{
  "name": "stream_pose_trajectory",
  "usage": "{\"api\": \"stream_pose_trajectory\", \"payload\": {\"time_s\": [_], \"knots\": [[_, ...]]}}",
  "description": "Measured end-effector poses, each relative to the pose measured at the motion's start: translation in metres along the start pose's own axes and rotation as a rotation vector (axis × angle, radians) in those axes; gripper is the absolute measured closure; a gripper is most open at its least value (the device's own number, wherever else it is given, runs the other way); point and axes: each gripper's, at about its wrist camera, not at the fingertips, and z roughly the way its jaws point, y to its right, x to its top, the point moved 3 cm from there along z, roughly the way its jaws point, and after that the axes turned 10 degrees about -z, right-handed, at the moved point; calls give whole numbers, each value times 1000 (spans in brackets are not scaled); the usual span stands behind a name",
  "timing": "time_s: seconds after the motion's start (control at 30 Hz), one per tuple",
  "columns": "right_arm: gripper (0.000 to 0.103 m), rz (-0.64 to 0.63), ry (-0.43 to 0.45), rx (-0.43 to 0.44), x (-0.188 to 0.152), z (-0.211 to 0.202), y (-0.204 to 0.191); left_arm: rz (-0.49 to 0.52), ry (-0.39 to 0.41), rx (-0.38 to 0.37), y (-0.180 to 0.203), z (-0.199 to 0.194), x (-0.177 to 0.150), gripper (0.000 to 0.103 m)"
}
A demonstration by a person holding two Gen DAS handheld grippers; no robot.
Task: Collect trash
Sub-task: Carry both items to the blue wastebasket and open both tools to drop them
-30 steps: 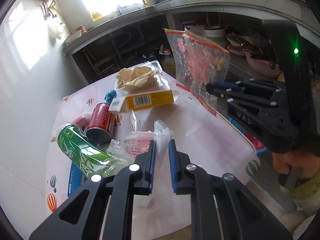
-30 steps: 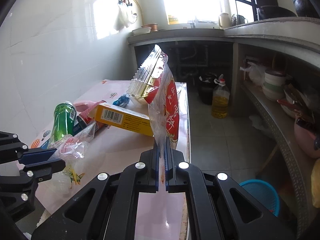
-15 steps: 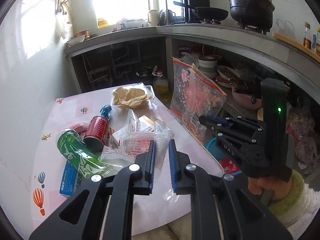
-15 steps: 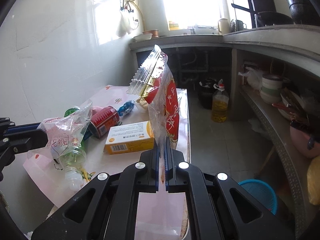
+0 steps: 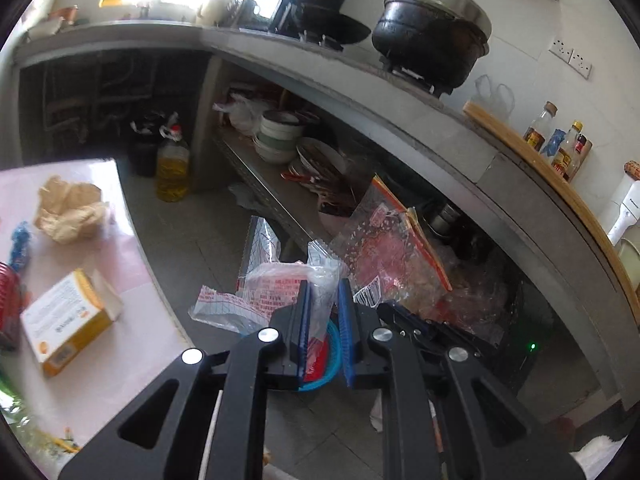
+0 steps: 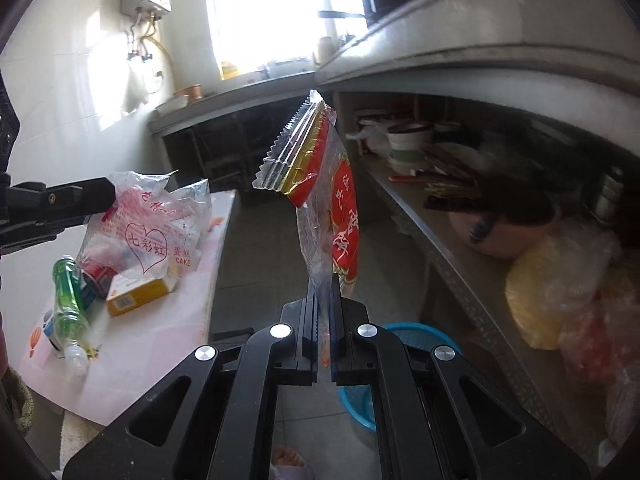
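- The left gripper point(image 5: 323, 312) pinches a crumpled clear cake wrapper point(image 5: 288, 280) at mid-frame of the left view, hanging over the floor beside the table point(image 5: 120, 360). Only a thin fold sits between the pads, so I'd expect it could slide out.
- The right gripper point(image 6: 325, 320) is pressed together on a red-and-clear snack bag point(image 6: 332, 208), standing upright at centre of the right view.
- The blue basket point(image 6: 420, 336) sits low, lower centre, half hidden behind the grippers. Light plastic released too high may drift past its rim.
- Both bags hang close and could snag.
- A green bottle point(image 6: 66, 296) and yellow box point(image 6: 136, 294) wait at lower left.
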Motion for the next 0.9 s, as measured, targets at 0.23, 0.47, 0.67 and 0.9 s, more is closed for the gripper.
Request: {"api": "stream_pose_trajectory", "payload": {"time_s": [0.23, 0.47, 0.67, 0.9], "knots": [[100, 105, -188, -18, -64, 58, 38, -41, -253, 60, 2, 137, -6, 90], [100, 233, -386, 24, -125, 140, 65, -83, -462, 204, -19, 256, -23, 88], [95, 360, -472, 81, -160, 204, 80, -102, -567, 251, -35, 317, -33, 83], [54, 372, -511, 7, -186, 216, 84, -127, -557, 328, -48, 327, -30, 53]]}}
